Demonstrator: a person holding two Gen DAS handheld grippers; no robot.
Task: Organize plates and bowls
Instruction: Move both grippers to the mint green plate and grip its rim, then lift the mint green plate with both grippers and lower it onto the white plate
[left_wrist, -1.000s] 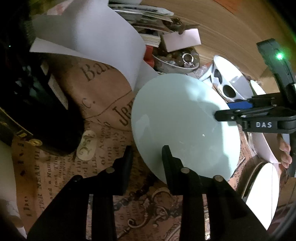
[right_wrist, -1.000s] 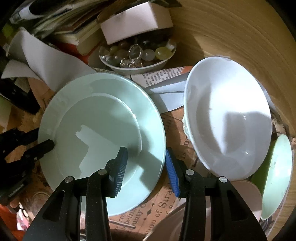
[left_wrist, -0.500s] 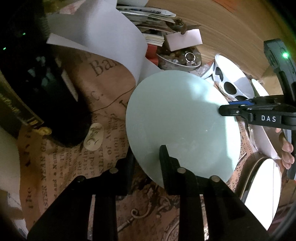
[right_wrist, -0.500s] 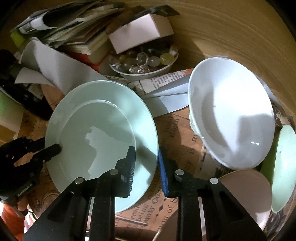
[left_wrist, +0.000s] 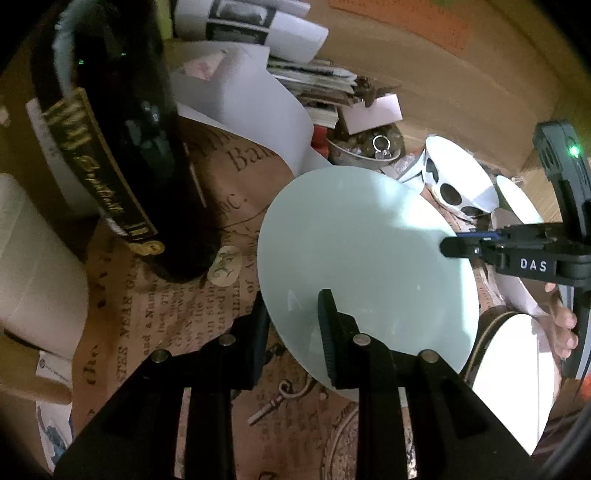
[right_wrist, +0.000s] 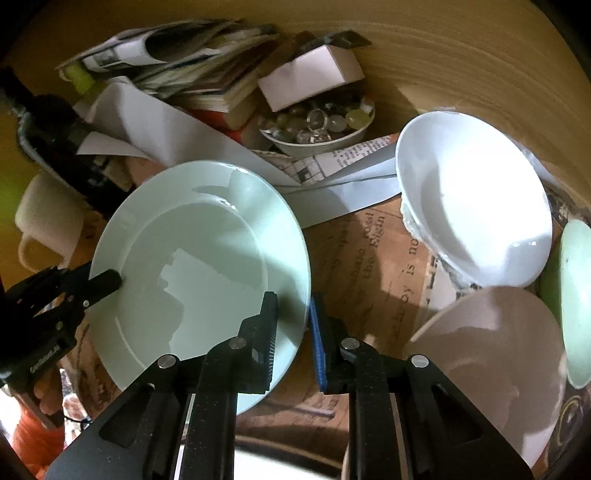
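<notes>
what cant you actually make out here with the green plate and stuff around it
- Left wrist view: the pale green plate tilts and hides the table beneath it; whether it is lifted clear cannot be told.
- Left wrist view: the dark bottle label is too dim to read.
- Right wrist view: the pink bowl is partly behind the right gripper.

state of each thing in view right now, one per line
pale green plate: tilted, gripped at opposite rim edges by both tongs
left tongs: shut on the plate's rim
right tongs: shut on the plate's rim
white bowl: tipped on its side, empty
trinket bowl: upright, full of beads and rings
dark bottle: standing upright
tan plate: empty, beside the white bowl
</notes>
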